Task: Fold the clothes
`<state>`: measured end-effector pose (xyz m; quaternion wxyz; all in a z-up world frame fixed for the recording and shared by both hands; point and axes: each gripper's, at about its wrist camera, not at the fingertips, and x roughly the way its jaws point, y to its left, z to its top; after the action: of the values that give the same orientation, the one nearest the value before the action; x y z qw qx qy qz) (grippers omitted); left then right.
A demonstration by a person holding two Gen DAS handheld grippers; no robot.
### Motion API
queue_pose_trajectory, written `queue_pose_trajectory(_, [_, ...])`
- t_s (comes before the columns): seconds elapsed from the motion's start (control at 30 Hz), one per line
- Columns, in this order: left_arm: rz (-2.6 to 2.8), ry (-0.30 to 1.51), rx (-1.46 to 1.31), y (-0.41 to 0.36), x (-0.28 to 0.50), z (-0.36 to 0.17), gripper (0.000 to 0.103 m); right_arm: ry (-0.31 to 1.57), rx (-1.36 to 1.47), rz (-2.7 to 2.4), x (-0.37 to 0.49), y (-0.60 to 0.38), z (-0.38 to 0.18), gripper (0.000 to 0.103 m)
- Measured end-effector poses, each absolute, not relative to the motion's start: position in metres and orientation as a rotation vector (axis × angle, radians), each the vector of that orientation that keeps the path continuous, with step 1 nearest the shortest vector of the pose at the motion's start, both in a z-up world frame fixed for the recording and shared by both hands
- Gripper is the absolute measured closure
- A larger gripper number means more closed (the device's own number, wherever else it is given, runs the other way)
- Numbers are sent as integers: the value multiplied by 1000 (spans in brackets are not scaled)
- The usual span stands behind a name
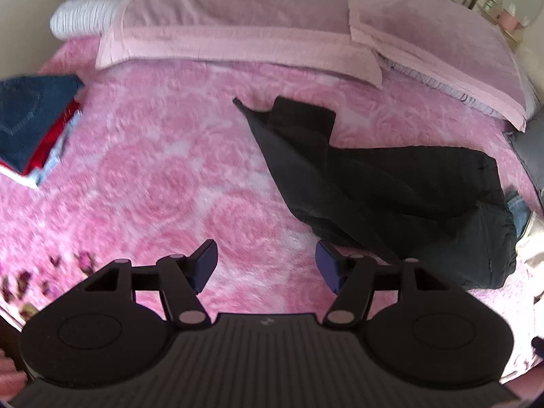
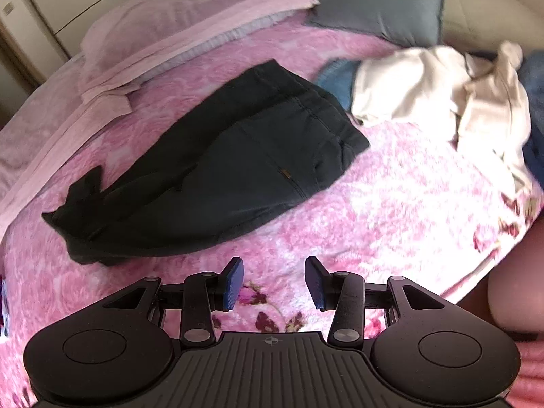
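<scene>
Lying flat on the pink rose-patterned blanket (image 2: pixel 391 183), the dark trousers (image 2: pixel 217 170) stretch with the waistband toward a heap of unfolded clothes and the leg ends toward the pillows. In the right wrist view they sit ahead of and to the left of the right gripper (image 2: pixel 273 280), apart from its blue pads (image 2: pixel 234 282), which stand parted with only blanket between them. In the left wrist view the same trousers (image 1: pixel 391 190) lie ahead and to the right of the left gripper (image 1: pixel 267 265); its right pad (image 1: pixel 328 265) is near the closest edge of the fabric, though whether it touches cannot be told. Those fingers too stand apart, nothing between them. Beside the waistband lies a cream garment (image 2: pixel 438 91) over blue cloth. A folded stack topped with jeans (image 1: pixel 30 119) rests at the far left. Pink-covered pillows (image 1: pixel 231 23) line the head of the bed, and a grey cushion (image 2: pixel 380 0) sits beyond the cream garment.
</scene>
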<state>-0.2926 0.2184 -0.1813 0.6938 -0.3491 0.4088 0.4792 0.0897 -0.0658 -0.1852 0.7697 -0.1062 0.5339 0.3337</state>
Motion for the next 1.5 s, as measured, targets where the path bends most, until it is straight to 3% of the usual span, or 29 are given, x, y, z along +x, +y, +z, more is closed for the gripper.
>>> queue_pose_trajectory(0.03, [1076,905,-801,221,-293,-186,42,1170,-217,716,94,-68,-189,53])
queue_pose_trajectory(0.07, [1082,897,-823,224,-294,-191,40,1180,-202,709,99,-69,-193,35])
queue_pose_trajectory(0.13, [1104,875,-865,230,-295,-202,39,1183,-165,700,111,-72,-203,21])
queue_pose_trajectory(0.6, [1179,601,-1068,331,-259,-309,38,1256,166,618,256,-55,-336,21])
queue_pose_trajectory(0.8, [1189,612,-1077,377,-236,-343,38,1202,279,619,297,-50,-357,21])
queue_pose_trajectory(0.83, [1189,620,-1079,380,-234,-349,41,1196,291,625,301,-49,-359,21])
queue_pose_trajectory(0.9, [1169,618,-1088,383,-235,-357,65,1200,306,638,306,-47,-367,21])
queue_pose_trajectory(0.93, [1147,607,-1096,383,-237,-359,85,1203,308,643,308,-44,-370,21])
queue_pose_trajectory(1.1, [1131,581,-1025,368,-253,-348,99,1210,323,682,313,-38,-387,22])
queue_pose_trajectory(1.17, [1136,584,-974,359,-262,-338,99,1209,314,690,313,-38,-387,61])
queue_pose_trajectory(1.2, [1131,573,-960,353,-271,-330,99,1216,327,703,313,-40,-386,69])
queue_pose_trajectory(1.23, [1126,562,-947,346,-279,-322,99,1215,341,719,313,-43,-382,92])
queue_pose_trajectory(1.5, [1209,402,-893,247,-403,-233,98,1073,446,888,281,-103,-272,98])
